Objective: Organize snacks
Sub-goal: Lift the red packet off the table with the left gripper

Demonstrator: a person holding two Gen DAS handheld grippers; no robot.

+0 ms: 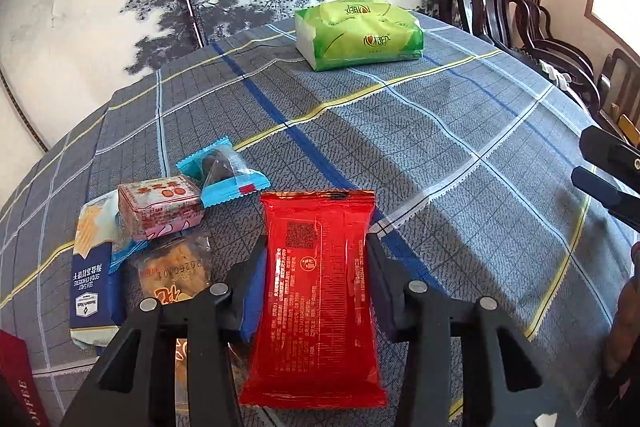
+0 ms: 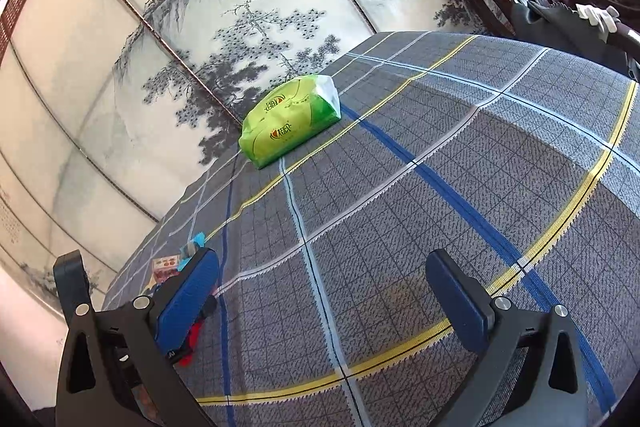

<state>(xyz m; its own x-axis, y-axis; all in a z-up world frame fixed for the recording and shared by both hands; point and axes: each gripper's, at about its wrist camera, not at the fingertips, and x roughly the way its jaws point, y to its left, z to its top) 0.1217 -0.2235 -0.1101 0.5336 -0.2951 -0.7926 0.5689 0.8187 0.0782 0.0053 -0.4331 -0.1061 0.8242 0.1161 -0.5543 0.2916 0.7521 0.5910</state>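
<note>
Looking along the left wrist view first, the left gripper (image 1: 318, 263) is seen pinching a red snack packet (image 1: 318, 291), the two pads pressed against its long sides, so the packet's long axis runs straight ahead along the line of the fingers, with its sealed far end beyond the fingertips and its near end back toward the camera. Just to the left of that gripper a cluster of snacks is gathered on the desk (image 1: 440, 147): a blue cracker pack (image 1: 94, 287), a pink box (image 1: 160, 209), a clear-wrapped pastry (image 1: 176, 269) and a blue-wrapped sweet (image 1: 224, 173). A green pack (image 1: 358, 33) lies well ahead and slightly to the right, far from the pile. Part of the other tool is glimpsed at the right edge. In the right wrist view, the right gripper (image 2: 322, 291) is seen spread wide with nothing between its pads, only bare cloth. The green pack (image 2: 290, 121) lies ahead and a little left of it, well apart, its long axis slanting across the gripper's line. The snack pile is judged to sit off to its left, partly hidden behind the left pad. The left gripper is judged nearer the pile, so a short leftward placement of the red packet seems called for.
</note>
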